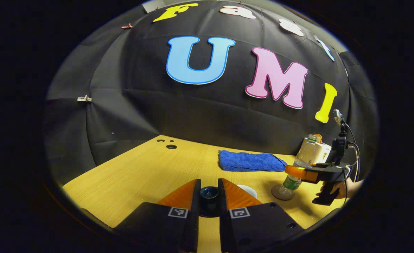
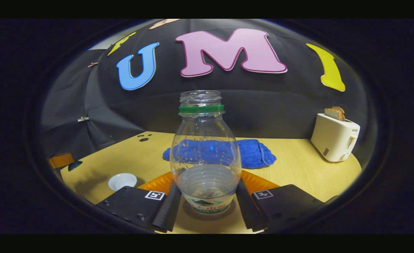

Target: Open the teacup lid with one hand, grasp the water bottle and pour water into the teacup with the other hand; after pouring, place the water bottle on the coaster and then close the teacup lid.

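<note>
Table: one wooden top; everything below is placed against the bottle.
Cloth: one blue towel, folded, lying behind the bottle.
Toaster: one, white, well off to the bottle's right and farther back, with toast poking out of its slot.
Bottle: one clear plastic bottle, upright, cap off, green ring at the neck, green and white label low down. Water fills only its lower part.
Coaster: one dark round mat; in my left gripper view the bottle stands on it.
Right tongs: my fingers sit one on each side of the bottle's lower body; I cannot tell whether they press on it. In my left gripper view a hand holds them.
Left tongs: drawn in close around the small dark teacup, a finger against each side.
Teacup: one, left of the bottle; what it holds I cannot tell.
Lid: one small white round piece, flat on the table between bottle and teacup.
</note>
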Demonstrator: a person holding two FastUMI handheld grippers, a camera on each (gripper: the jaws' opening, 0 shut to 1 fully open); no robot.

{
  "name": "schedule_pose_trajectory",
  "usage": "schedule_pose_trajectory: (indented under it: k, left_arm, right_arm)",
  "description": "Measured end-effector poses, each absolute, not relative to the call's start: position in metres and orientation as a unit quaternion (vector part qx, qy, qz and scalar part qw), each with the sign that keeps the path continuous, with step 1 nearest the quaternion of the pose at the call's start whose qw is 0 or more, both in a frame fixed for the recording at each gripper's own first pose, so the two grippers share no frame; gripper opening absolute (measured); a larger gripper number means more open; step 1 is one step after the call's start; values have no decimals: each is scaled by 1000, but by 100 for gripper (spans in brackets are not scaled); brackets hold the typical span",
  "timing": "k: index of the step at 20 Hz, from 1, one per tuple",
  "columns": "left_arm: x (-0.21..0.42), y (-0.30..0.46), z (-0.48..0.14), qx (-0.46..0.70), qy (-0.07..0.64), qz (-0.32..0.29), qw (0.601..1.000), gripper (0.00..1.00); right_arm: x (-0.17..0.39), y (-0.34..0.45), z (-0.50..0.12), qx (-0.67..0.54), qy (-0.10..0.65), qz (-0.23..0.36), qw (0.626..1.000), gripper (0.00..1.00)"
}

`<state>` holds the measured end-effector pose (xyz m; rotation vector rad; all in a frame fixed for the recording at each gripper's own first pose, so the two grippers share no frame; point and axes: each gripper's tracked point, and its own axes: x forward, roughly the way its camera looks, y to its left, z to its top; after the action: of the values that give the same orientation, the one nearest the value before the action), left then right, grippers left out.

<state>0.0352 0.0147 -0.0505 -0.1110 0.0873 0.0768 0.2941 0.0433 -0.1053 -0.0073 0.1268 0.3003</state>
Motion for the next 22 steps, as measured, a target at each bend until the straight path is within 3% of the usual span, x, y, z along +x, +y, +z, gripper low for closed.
schedule_pose_trajectory:
  k: [6, 8, 9, 21, 22]
  left_arm:
    - [37, 11, -51, -51, 42, 33, 997, 28]
    - [36, 9, -51, -50, 43, 30, 997, 32]
    - [36, 9, -50, -48, 44, 29, 997, 28]
    - [50, -3, -53, -40, 48, 5, 998, 31]
    - [50, -6, -55, -42, 50, 3, 998, 24]
  right_arm:
    - [293, 41, -119, -17, 72, 139, 988, 80]
    - [288, 32, -121, -21, 74, 127, 989, 100]
    - [287, 31, -121, -21, 76, 127, 989, 99]
    - [215, 18, -121, -52, 78, 124, 988, 98]
    - [208, 14, -124, -48, 83, 123, 988, 98]
